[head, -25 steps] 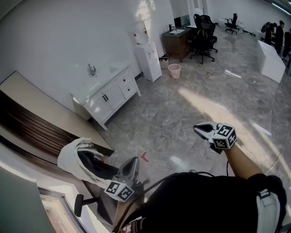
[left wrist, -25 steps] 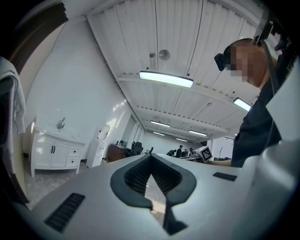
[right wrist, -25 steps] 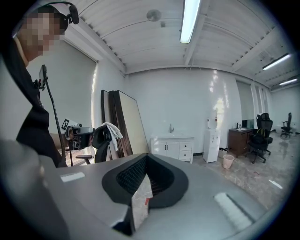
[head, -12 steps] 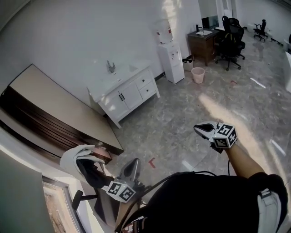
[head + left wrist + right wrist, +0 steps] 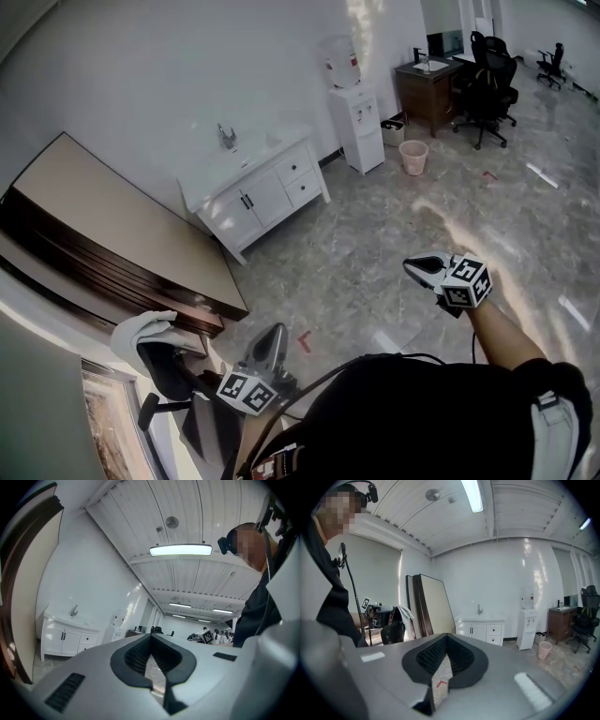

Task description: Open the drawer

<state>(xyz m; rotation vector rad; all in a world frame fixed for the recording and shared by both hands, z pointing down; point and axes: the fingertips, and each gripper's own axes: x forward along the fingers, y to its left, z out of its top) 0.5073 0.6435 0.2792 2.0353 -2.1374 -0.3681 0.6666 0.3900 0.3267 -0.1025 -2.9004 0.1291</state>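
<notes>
A white cabinet [image 5: 258,192] with a sink tap stands against the far wall; its two small drawers [image 5: 302,176] sit at its right end, closed. It also shows in the left gripper view [image 5: 63,638] and the right gripper view [image 5: 480,629]. My left gripper [image 5: 277,330] is low in the head view, jaws shut with nothing in them, well short of the cabinet. My right gripper [image 5: 411,266] hangs over the open floor, also shut and empty. Both point roughly toward the cabinet, their tips [image 5: 151,635] [image 5: 446,635] meeting.
Large boards [image 5: 112,234] lean on the wall at left. A chair draped with white cloth [image 5: 150,352] stands by my left gripper. Right of the cabinet are a water dispenser [image 5: 358,120], a pink bin [image 5: 413,156], a brown desk [image 5: 433,86] and office chairs [image 5: 489,75].
Both grippers have travelled across the floor with the person. The cabinet has shifted right and looks nearer; the draped chair has slid toward the lower left of the head view.
</notes>
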